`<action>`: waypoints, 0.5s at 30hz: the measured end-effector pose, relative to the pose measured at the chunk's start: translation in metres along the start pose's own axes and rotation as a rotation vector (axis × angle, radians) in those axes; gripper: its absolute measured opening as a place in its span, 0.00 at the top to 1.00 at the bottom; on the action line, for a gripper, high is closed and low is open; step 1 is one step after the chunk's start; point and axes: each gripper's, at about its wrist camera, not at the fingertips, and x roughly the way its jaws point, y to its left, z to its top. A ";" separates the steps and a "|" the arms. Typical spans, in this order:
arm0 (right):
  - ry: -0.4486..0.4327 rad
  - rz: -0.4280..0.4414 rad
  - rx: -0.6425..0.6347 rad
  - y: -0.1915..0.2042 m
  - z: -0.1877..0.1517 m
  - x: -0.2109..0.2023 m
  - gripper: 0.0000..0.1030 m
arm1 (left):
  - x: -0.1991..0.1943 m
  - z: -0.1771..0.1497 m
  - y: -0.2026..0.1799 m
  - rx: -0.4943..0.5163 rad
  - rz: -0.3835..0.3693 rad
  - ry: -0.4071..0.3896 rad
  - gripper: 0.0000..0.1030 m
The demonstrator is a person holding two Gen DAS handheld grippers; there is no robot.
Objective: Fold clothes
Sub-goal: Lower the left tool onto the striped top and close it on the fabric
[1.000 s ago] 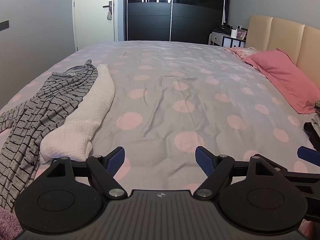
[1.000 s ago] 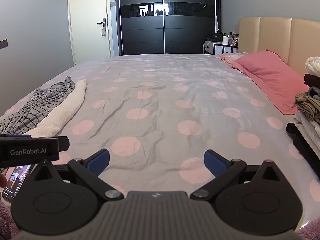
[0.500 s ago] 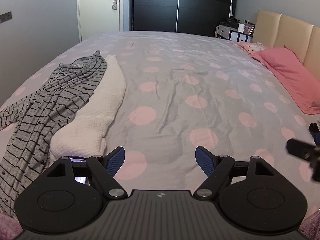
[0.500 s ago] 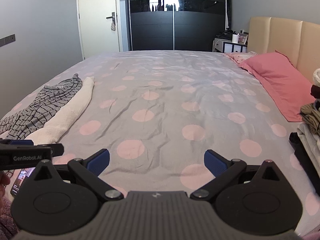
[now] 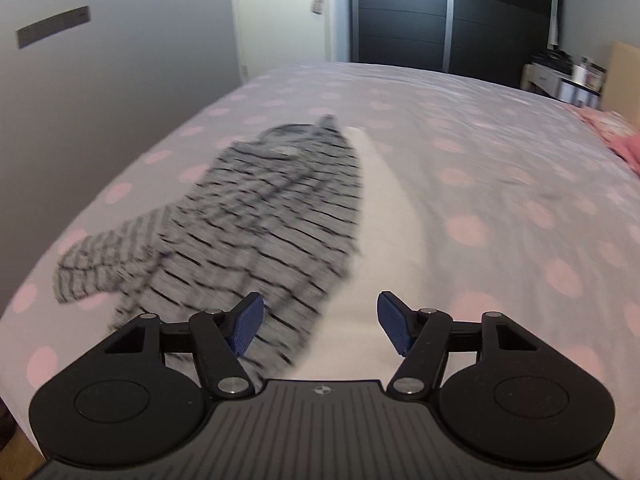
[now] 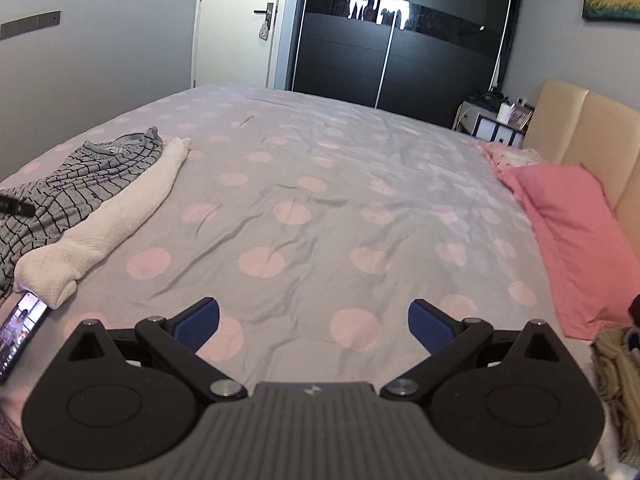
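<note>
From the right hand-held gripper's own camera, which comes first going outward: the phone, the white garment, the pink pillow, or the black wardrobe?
1. Phone, low at the left edge, nearest.
2. White garment, left, just beyond the phone.
3. Pink pillow, right, by the headboard.
4. Black wardrobe, against the far wall.

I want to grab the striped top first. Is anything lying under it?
The striped top overlaps the edge of the white garment beside it, both on the spotted bedspread. Whatever else lies beneath the top is covered.
</note>
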 end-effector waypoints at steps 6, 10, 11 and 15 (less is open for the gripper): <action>0.091 0.044 0.017 0.004 0.001 0.041 0.01 | 0.074 0.017 0.048 -0.018 0.056 0.014 0.44; 0.134 0.041 0.020 0.005 0.000 0.068 0.01 | 0.109 0.014 0.072 -0.074 0.071 0.040 0.44; 0.145 0.044 0.027 0.004 0.000 0.074 0.01 | 0.115 0.012 0.076 -0.087 0.058 0.052 0.44; 0.180 0.059 0.031 0.006 0.000 0.093 0.01 | 0.133 0.008 0.083 -0.117 0.019 0.080 0.44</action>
